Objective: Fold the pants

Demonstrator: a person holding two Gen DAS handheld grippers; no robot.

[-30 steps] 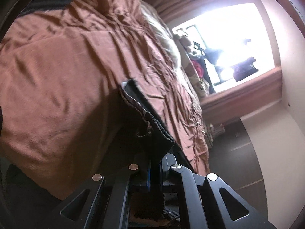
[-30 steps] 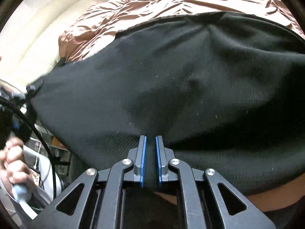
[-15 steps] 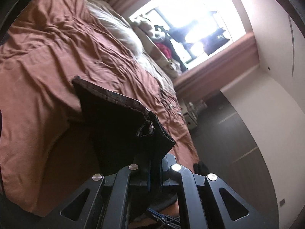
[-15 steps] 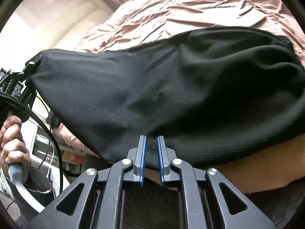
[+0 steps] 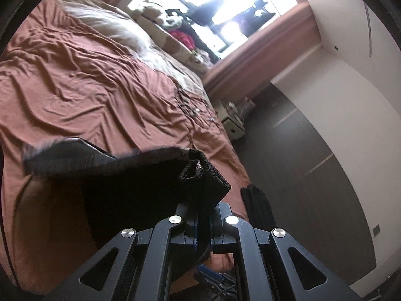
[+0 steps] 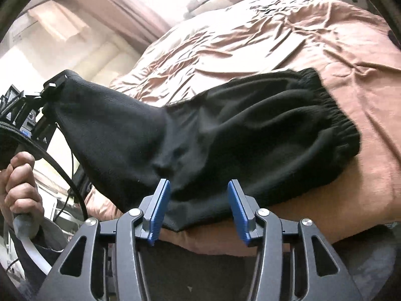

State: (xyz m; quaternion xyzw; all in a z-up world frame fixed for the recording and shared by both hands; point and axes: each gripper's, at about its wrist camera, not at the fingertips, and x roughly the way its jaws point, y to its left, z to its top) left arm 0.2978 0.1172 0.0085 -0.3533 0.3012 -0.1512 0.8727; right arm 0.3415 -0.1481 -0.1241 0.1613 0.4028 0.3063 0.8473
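Observation:
The black pants (image 6: pixel 250 130) lie bunched on the brown bedspread (image 6: pixel 275 37), elastic waistband at the right. My left gripper (image 5: pixel 203 223) is shut on a hem corner of the pants (image 5: pixel 200 175) and holds it up above the bed; in the right wrist view it shows at the far left (image 6: pixel 54 85) with the cloth stretched up to it. My right gripper (image 6: pixel 198 208) is open at the near edge of the pants, with the cloth lying between and beyond its blue pads (image 6: pixel 160 208).
The bed (image 5: pixel 87 80) has pillows and soft toys (image 5: pixel 160 22) at its far end under a bright window. A dark floor and a small white cabinet (image 5: pixel 233 123) lie right of the bed. A black cloth (image 5: pixel 258 208) hangs at the bed's edge.
My right gripper has opened and let go of the pants, which dropped onto the bed. My left gripper has lifted its corner higher and swung toward the window.

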